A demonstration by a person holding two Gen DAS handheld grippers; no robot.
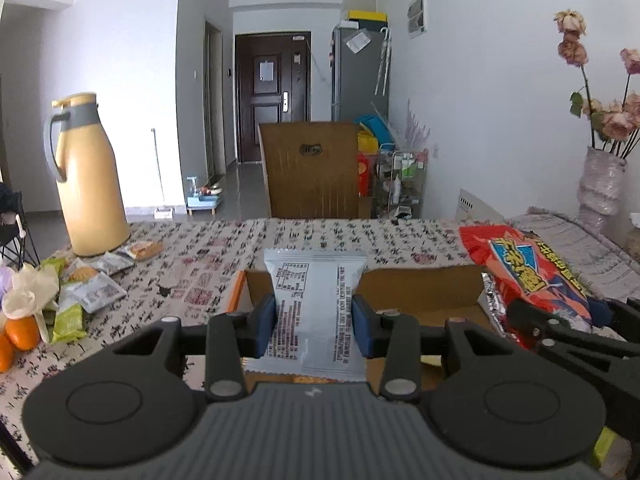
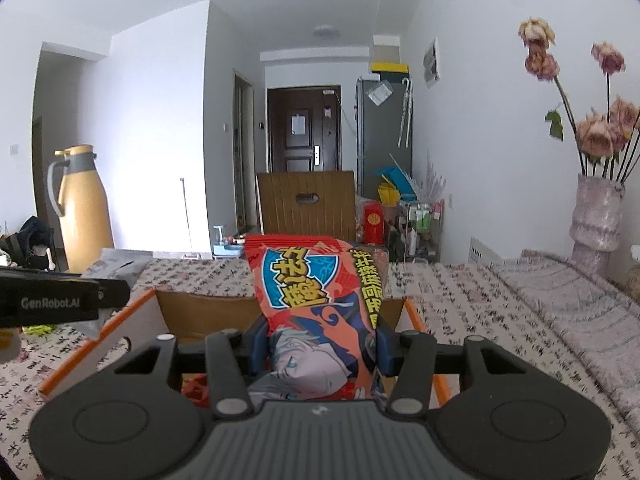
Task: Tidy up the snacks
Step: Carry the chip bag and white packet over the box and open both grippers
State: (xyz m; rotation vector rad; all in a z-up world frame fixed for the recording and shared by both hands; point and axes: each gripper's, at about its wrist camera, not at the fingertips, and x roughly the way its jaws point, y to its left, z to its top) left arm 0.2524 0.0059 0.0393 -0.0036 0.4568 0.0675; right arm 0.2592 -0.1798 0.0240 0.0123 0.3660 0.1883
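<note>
My left gripper (image 1: 315, 322) is shut on a grey-white snack packet (image 1: 314, 292), held upright over an open cardboard box with an orange rim (image 1: 420, 292). My right gripper (image 2: 320, 344) is shut on a large red snack bag (image 2: 320, 296) with cartoon print, held above the same box (image 2: 200, 312). In the left wrist view the red bag (image 1: 528, 268) and the right gripper (image 1: 560, 324) show at the right, close beside the left one. The left gripper's body (image 2: 52, 300) juts in at the left of the right wrist view.
Several loose snack packets (image 1: 92, 284) and oranges (image 1: 20, 334) lie at the table's left near a tall yellow thermos (image 1: 86, 176). A vase of dried roses (image 1: 600, 188) stands far right. A wooden chair back (image 1: 312, 168) rises behind the patterned tablecloth (image 1: 280, 236).
</note>
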